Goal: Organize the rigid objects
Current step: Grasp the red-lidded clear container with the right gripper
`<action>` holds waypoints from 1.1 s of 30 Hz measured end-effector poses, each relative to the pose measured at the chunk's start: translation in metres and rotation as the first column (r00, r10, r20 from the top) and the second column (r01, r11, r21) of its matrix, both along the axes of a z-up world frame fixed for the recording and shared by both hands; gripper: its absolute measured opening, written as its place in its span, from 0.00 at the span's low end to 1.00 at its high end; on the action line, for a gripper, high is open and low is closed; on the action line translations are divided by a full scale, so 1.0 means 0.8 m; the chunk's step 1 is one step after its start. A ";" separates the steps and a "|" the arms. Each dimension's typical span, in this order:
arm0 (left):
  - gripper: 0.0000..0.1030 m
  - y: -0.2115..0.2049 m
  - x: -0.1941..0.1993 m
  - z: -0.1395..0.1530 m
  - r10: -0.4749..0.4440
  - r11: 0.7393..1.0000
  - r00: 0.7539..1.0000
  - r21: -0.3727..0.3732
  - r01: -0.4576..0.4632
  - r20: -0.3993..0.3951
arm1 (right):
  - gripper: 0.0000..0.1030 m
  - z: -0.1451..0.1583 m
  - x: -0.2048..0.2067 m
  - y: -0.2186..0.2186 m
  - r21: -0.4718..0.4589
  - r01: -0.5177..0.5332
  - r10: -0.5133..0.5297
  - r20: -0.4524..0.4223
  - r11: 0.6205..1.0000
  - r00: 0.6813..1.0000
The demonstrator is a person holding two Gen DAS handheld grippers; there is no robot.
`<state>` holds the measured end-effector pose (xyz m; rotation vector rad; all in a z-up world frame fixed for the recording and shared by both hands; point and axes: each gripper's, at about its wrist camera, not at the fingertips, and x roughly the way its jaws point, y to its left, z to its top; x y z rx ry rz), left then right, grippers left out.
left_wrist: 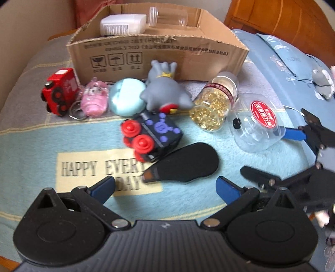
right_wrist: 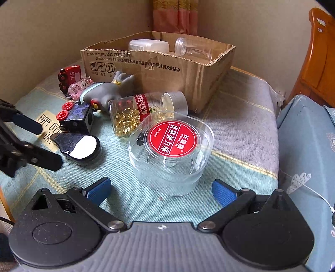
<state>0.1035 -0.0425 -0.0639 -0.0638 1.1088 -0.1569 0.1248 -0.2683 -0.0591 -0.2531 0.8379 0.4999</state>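
A cardboard box (left_wrist: pixel 159 56) (right_wrist: pixel 167 69) holds a white bottle (left_wrist: pixel 122 24) and a clear jar (left_wrist: pixel 167 16). In front lie a red toy train (left_wrist: pixel 59 92), a pink keychain toy (left_wrist: pixel 94 99), a teal round case (left_wrist: pixel 127 99), a grey figurine (left_wrist: pixel 165 87), a black toy train with red wheels (left_wrist: pixel 150 136), a capsule bottle (left_wrist: pixel 215 104) (right_wrist: pixel 144 110), a black oval case (left_wrist: pixel 186 165) (right_wrist: pixel 81 148) and a clear tub with a red label (right_wrist: pixel 171 152) (left_wrist: pixel 259 127). My left gripper (left_wrist: pixel 165 186) is open, just short of the black case. My right gripper (right_wrist: pixel 161 188) is open, just short of the tub.
Everything lies on a teal and grey blanket (right_wrist: pixel 240 125) with a "HAPPY EVERY DAY" patch (left_wrist: pixel 88 167). A blue pillow (right_wrist: pixel 307 146) is at the right, a wooden headboard (right_wrist: pixel 316 62) behind it. Walls close off the back and left.
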 end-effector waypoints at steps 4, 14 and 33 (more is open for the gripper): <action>0.99 -0.019 0.013 -0.004 0.031 0.998 0.999 0.048 -0.032 0.017 | 1.00 -0.001 -0.003 -0.005 0.010 -0.016 0.016 0.017 1.000 1.000; 1.00 -0.021 0.017 -0.011 0.022 0.993 0.999 0.117 -0.026 0.042 | 1.00 -0.003 -0.007 -0.011 0.023 -0.045 0.044 0.040 0.999 0.998; 0.99 0.031 -0.004 -0.008 0.126 0.990 0.990 0.078 -0.121 -0.067 | 1.00 -0.002 0.008 0.005 0.017 0.027 -0.027 0.032 0.999 0.999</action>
